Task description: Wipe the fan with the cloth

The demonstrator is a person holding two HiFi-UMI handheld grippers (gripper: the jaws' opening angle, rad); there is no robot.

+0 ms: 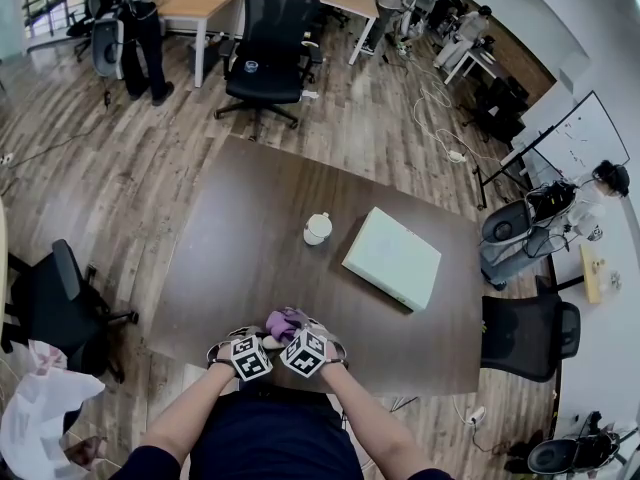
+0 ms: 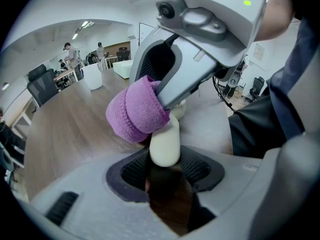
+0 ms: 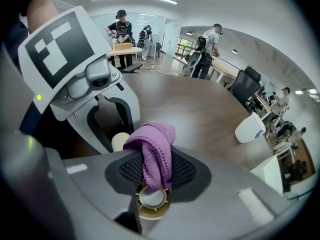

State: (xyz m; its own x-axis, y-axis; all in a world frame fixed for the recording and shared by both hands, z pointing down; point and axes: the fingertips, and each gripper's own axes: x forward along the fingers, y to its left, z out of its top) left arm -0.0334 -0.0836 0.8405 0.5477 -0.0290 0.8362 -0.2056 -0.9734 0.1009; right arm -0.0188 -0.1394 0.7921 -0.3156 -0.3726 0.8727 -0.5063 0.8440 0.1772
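- Dark brown table (image 1: 260, 228) in an open office: at its near edge, right in front of the person, both grippers meet over the work.
- The fan (image 2: 165, 143) is a small cream handheld one; its rounded handle stands between the jaws of the left gripper (image 2: 166, 170), which are closed on it at a middling width.
- The cloth (image 3: 152, 144), purple and folded into a thick roll, is pinched between the narrower jaws of the right gripper (image 3: 156, 171).
- In the left gripper view the cloth touches the far end of the fan's handle, with the right gripper coming in from above it.
- In the right gripper view a round cream disc with spokes shows just under the hanging cloth; whether the cloth covers it fully I cannot tell.
- Further out on the table stand a white mug (image 1: 317, 228) and, to its right, a pale flat box (image 1: 392, 258), both well apart from the grippers.
- Beyond the table a black office chair (image 1: 268, 48) stands on the wooden floor, and people are at desks in the background.
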